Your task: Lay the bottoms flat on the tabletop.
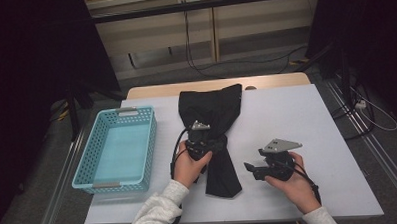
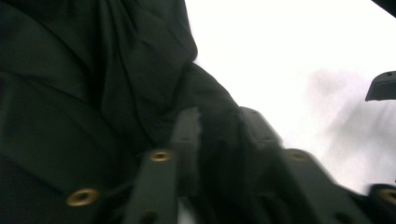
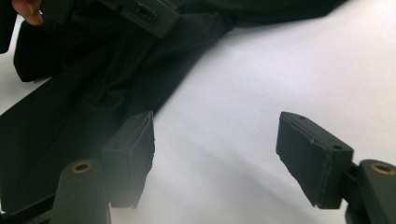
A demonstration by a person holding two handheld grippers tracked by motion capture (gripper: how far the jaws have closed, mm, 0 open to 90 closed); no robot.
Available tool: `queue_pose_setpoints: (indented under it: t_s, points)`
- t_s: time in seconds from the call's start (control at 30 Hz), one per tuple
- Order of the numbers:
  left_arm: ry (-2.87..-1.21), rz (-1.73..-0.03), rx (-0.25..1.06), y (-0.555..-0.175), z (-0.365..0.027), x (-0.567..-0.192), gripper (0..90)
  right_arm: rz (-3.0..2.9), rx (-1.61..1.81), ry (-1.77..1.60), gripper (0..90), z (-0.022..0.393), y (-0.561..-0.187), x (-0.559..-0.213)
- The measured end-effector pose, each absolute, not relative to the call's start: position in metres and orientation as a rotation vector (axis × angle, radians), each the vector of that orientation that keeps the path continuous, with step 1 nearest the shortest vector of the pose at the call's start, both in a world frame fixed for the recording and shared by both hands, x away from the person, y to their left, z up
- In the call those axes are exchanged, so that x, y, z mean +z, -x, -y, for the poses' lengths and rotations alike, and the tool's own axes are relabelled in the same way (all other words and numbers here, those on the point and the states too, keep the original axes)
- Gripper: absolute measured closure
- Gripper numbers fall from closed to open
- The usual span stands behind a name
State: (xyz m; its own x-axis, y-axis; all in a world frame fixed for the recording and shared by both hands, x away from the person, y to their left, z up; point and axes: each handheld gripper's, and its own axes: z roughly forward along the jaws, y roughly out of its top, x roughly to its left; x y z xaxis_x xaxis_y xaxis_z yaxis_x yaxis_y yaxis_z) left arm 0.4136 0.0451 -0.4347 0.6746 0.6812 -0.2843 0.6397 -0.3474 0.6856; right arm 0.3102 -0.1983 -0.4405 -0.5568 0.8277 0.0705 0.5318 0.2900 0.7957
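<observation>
A black cloth point(image 1: 211, 107) lies crumpled on the white tabletop point(image 1: 296, 113), wide at the far end and narrowing to a strip toward the person. My left gripper point(image 1: 215, 143) sits at the pinched middle of the cloth. In the left gripper view its jaws stand close together point(image 2: 219, 128) with a fold of the black cloth point(image 2: 93, 70) pressed between them. To the right of the cloth, my right gripper point(image 1: 250, 168) hovers low over bare table. Its jaws are wide apart point(image 3: 215, 149) with nothing between them, and the cloth point(image 3: 93, 84) lies just beyond its left jaw.
A turquoise plastic basket point(image 1: 88, 161) stands at the left side of the table, beside the cloth. The table's right half is bare white surface. Cables run across the floor behind the table and along its right side.
</observation>
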Motion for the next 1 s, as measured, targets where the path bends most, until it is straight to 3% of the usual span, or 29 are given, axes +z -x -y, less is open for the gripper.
queue_pose_setpoints:
  t_s: [0.17, 0.5, 1.0]
  points:
    - [-2.073, -1.042, 0.006, -0.418, -0.048, -0.438, 85.0, -2.216, 1.135, -1.241, 28.1, 0.201, -0.309, -0.443]
    - [-1.956, -1.053, -0.023, -0.421, -0.073, -0.412, 85.8, -2.225, 1.149, -1.234, 28.1, 0.193, -0.314, -0.445]
    - [-1.885, -1.096, -0.001, -0.427, -0.101, -0.401, 85.7, -2.336, 1.163, -1.136, 30.9, 0.137, -0.326, -0.451]
